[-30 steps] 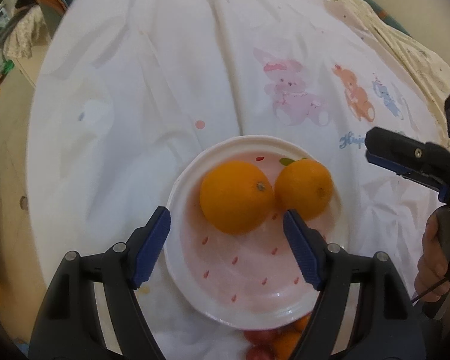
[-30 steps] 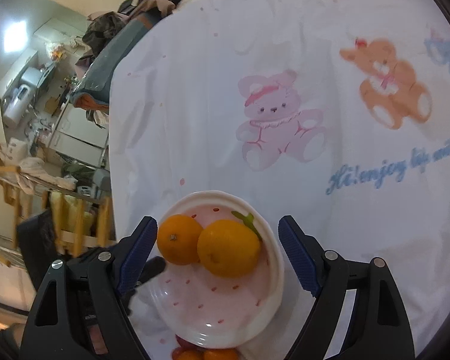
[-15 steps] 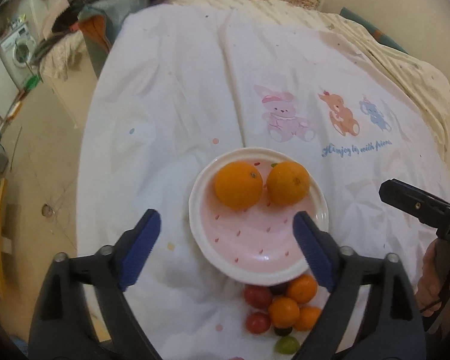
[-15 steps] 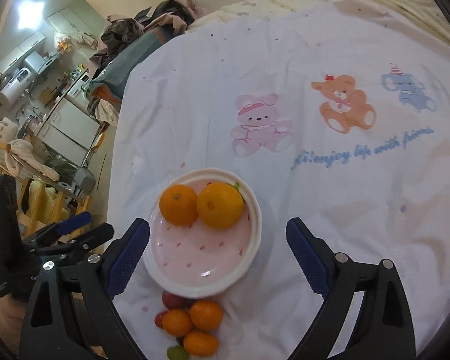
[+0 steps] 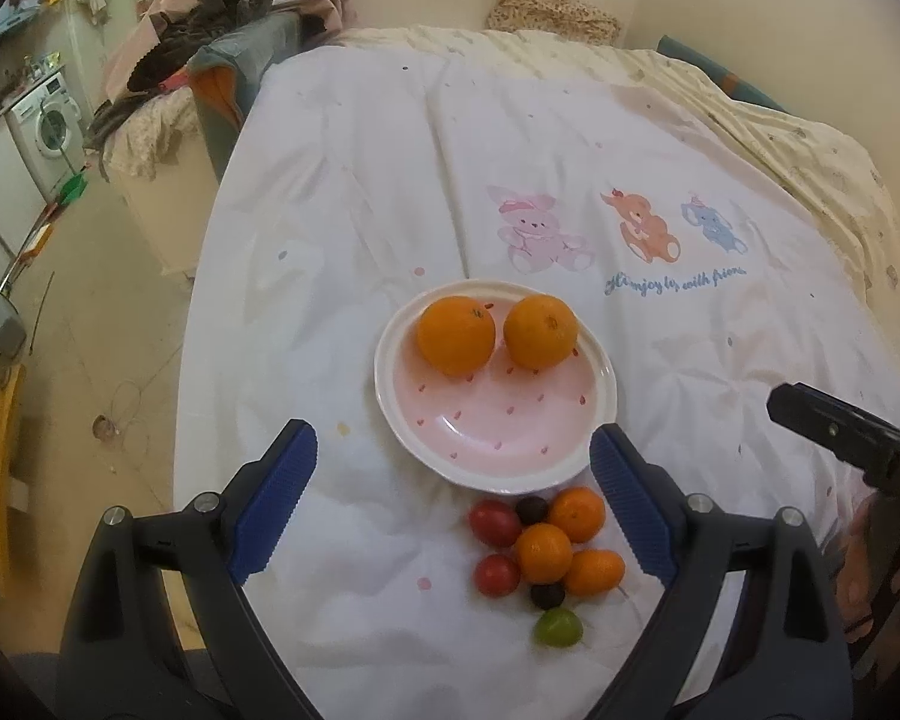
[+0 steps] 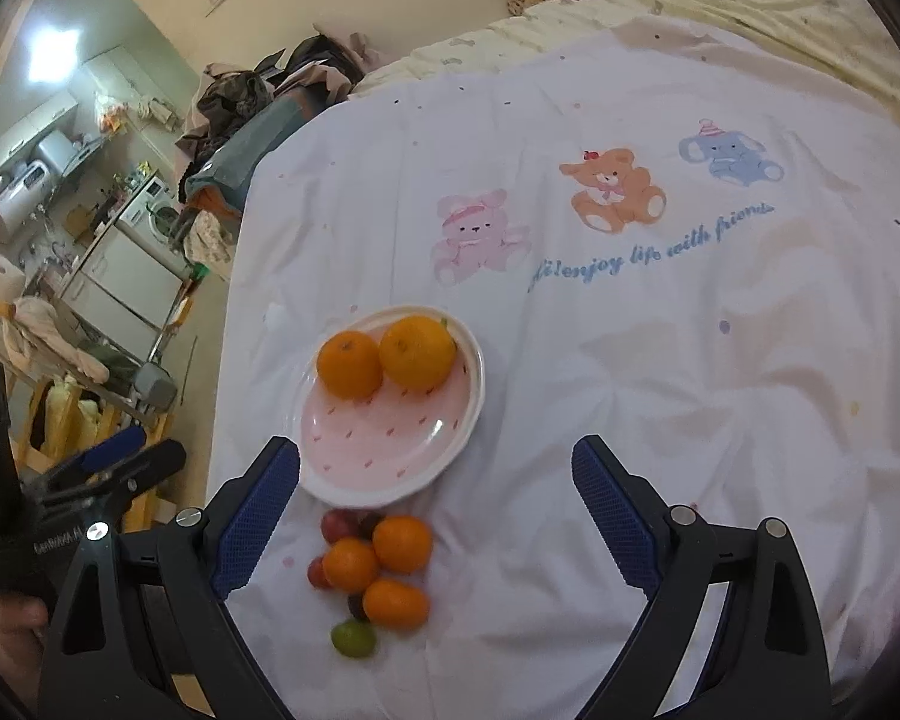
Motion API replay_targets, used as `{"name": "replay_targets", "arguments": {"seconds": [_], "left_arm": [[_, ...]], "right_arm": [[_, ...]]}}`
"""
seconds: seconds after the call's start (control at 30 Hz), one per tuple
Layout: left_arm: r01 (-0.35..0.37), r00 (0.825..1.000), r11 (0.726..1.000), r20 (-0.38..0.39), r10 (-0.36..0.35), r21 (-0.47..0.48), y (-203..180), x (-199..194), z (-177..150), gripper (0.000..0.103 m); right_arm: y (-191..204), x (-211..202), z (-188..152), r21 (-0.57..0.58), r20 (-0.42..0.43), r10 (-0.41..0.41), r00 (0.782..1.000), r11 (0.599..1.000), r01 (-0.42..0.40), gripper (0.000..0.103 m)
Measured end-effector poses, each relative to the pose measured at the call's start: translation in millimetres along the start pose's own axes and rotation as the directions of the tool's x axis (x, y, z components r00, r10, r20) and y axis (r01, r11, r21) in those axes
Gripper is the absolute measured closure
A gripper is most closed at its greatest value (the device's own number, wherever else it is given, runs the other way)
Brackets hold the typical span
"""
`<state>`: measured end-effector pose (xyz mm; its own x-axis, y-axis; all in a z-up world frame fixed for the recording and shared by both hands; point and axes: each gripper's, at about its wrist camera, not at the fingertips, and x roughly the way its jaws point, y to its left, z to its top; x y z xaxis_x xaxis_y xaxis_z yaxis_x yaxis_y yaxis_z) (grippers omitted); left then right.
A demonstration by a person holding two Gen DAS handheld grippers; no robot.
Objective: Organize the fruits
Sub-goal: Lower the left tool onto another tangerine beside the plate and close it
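two oranges (image 5: pixel 497 333) sit on the pink plate (image 5: pixel 594 420); a cluster of small fruits (image 5: pixel 543 546) lies on the cloth (image 5: pixel 354 192) just beside its near rim, unsorted. left gripper (image 5: pixel 453 507) and right gripper (image 6: pixel 435 513) hover spread wide, holding nothing.

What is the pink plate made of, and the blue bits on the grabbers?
The pink plate looks like glazed ceramic: its surface is glossy and light glints off its white rim, though smooth hard plastic is possible. The blue pads on the left gripper look like ribbed rubber or soft plastic, matte with fine ridges. The right gripper has matching pads, textured in tiny dots.
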<state>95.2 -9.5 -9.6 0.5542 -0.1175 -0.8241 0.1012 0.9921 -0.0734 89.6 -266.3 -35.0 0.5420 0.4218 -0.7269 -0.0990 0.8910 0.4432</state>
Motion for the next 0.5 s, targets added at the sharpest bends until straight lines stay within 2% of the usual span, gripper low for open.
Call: {"name": "replay_targets", "arguments": {"seconds": [0.07,0.17,0.33,0.5], "left_arm": [[-0.015,1.0,1.0,0.009,0.015,-0.006,-2,-1,-5,0.012],[0.011,1.0,1.0,0.009,-0.011,-0.001,-9,0,-15,0.012],[0.012,1.0,0.999,-0.025,-0.012,0.034,-21,6,-28,0.012],[0.015,0.998,1.0,-0.061,-0.015,0.012,-22,15,-34,0.012]], "right_arm": [[0,-4,-8,0.003,0.0,-0.002,1.0,1.0,0.002,0.008],[-3,-7,-21,0.02,-0.006,-0.032,0.999,0.999,0.032,0.008],[-11,-12,-31,0.055,0.012,-0.067,0.998,0.996,0.067,0.008],[-14,-10,-35,0.05,-0.002,-0.111,0.994,0.993,0.111,0.008]]}}
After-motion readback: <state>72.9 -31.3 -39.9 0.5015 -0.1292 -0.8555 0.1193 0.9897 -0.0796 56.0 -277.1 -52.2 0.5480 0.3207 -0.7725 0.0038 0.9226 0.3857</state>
